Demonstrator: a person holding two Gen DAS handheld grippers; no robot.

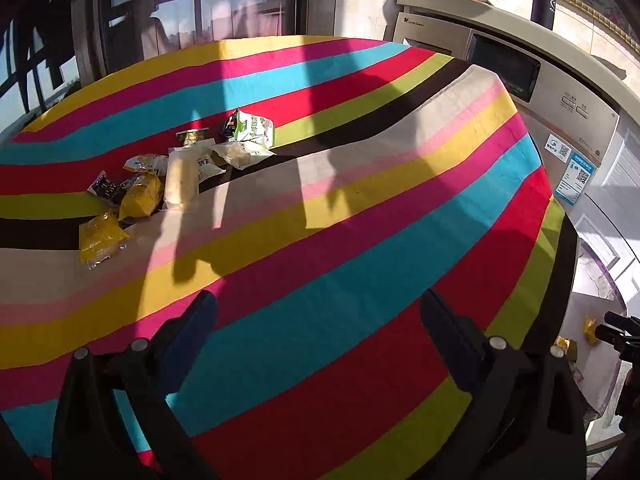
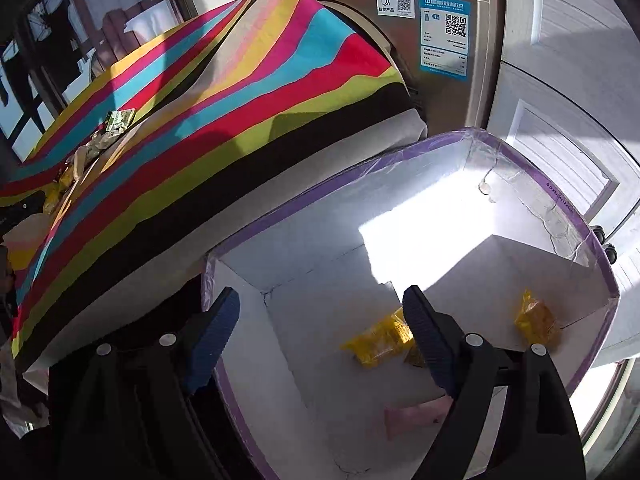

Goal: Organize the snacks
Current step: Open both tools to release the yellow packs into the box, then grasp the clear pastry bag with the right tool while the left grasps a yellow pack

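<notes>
While both grippers [image 1: 316, 320] [image 2: 320, 320] gape empty, yellow packet [image 2: 378, 344] lies flat in box [image 2: 600, 264] — long axis toward its corner.

The washing machine [image 1: 532, 92] bears a "LittleSwan" logo [image 1: 416, 22] at its top corner. Its blue energy label [image 2: 445, 38] carries a QR code [image 2: 456, 26] and Chinese characters. The white sticker [image 2: 395, 5] beside it shows another QR code; its smaller print is unreadable.
</notes>
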